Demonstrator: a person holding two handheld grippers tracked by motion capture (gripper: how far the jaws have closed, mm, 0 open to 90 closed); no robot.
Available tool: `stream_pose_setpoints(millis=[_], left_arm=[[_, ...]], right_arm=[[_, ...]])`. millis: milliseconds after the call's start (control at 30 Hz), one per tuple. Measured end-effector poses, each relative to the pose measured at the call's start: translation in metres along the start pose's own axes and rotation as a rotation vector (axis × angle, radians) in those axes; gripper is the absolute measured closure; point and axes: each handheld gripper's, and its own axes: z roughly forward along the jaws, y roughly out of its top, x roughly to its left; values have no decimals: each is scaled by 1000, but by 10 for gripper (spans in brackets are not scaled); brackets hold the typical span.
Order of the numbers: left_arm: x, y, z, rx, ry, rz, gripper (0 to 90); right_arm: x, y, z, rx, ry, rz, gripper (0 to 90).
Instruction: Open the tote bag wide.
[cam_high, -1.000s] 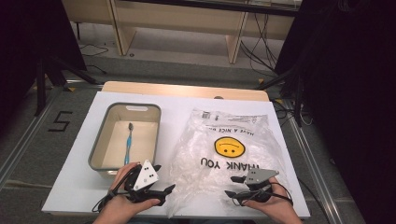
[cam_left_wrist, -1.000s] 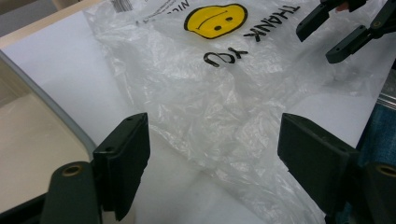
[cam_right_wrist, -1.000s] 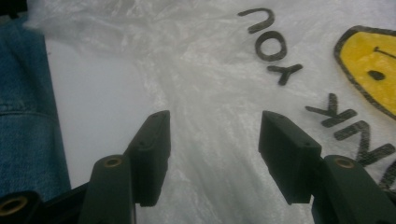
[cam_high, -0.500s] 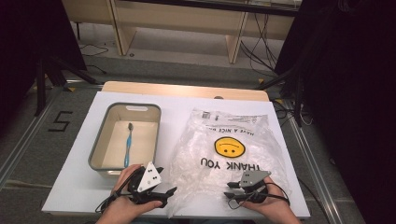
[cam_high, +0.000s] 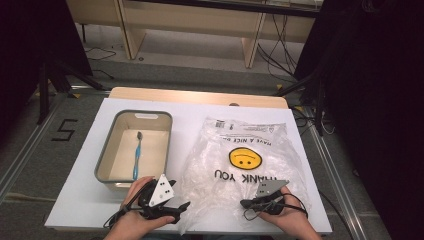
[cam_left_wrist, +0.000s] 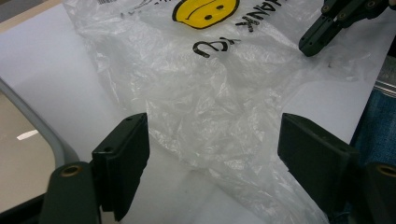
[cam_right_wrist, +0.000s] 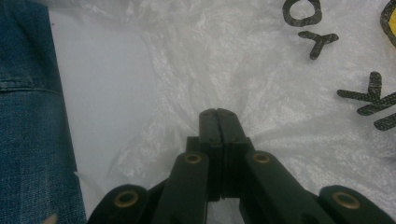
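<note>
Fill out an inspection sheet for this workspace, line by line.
Surface: white table, bare apart from the listed items.
Job's things: clear plastic bag with yellow smiley and THANK YOU print, lying flat and crumpled.
Clutter: grey bin left of the bag, holding a blue toothbrush.
Grippers: left gripper open, jaws straddling the bag's near edge; right gripper shut, jaws together at the bag film; whether film is pinched cannot be told.
Cables: one trails from each gripper; more on the floor beyond.
Surroundings: wooden furniture, floor mark "5".

"THANK YOU" — plastic bag (cam_high: 240, 165); floor "5" (cam_high: 64, 130)
</note>
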Motion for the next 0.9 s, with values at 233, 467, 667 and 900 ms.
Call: stream_pose_setpoints(millis=[233,467,667,900], left_arm=[[-4,1,1,2,-9,13,248],[-10,1,4,18,-23,28,261],[-35,-6,26,193,-81,100,275],[-38,-10,48,299,-71,88,469]], right_arm=[[0,2,-2,-9,-6,20,900],[0,2,-2,-11,-9,27,900],[-1,3,-5,-41,-10,57,754],[-9,1,-19,-129,-95,105,663]])
